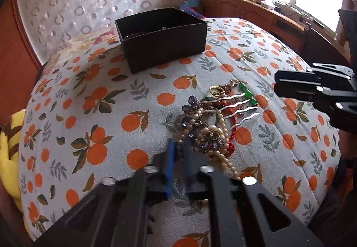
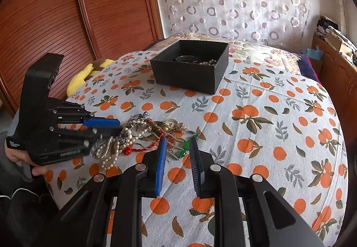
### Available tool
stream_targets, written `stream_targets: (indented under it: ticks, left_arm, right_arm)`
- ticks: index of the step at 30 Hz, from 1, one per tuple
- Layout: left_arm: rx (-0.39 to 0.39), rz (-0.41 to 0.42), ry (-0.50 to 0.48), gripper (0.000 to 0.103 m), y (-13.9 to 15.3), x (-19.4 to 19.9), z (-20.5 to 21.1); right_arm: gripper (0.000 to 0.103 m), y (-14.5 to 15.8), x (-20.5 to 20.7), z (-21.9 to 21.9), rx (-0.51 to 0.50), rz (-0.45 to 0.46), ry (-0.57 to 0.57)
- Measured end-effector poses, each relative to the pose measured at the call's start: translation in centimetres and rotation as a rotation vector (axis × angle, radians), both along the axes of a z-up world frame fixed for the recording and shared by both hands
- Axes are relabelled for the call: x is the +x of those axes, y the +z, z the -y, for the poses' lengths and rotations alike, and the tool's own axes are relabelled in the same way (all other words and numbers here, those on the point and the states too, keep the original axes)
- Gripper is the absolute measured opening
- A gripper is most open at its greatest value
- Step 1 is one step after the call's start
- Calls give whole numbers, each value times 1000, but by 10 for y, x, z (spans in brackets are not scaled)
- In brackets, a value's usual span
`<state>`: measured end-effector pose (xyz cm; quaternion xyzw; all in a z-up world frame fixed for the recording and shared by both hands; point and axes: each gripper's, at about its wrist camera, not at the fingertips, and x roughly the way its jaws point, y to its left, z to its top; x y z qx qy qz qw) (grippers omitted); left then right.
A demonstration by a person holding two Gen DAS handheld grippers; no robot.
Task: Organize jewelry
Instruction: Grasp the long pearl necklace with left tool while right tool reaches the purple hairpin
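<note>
Left gripper (image 2: pixel 111 127) pinched at jewelry pile (image 1: pixel 214 122) edge, right gripper (image 2: pixel 177 142) spread, black box (image 2: pixel 189 66) well apart

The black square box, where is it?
The black square cardboard box sits on the orange-print bedspread, in both views beyond the tangled jewelry pile and before the circle-patterned curtain.

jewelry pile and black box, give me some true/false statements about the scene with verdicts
1. The black box already holds some jewelry. True.
2. The jewelry pile lies inside the box. False: it lies on the orange-print bedspread, apart from the box.
3. The left gripper has its jaws closed at the pile's edge. True.
4. The right gripper is shut tight. False: its jaws stand apart with nothing clamped between them.
5. The box has a lid on. False: it is open-topped.
</note>
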<state>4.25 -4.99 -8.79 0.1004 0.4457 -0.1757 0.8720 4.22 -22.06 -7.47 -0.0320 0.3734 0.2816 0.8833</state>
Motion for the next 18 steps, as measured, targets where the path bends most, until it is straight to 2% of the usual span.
stream_targets:
  ticks: [6, 8, 18]
  left_arm:
    - [-16, 10, 29, 4, 1, 4, -5]
    - [-64, 21, 33, 4, 8, 3, -10]
    - [-162, 160, 13, 4, 78, -7, -8]
  right_arm:
    - [23, 1, -2, 0, 3, 3, 3]
    - [23, 1, -1, 1, 4, 3, 2]
    - [23, 2, 1, -1, 7, 5, -2]
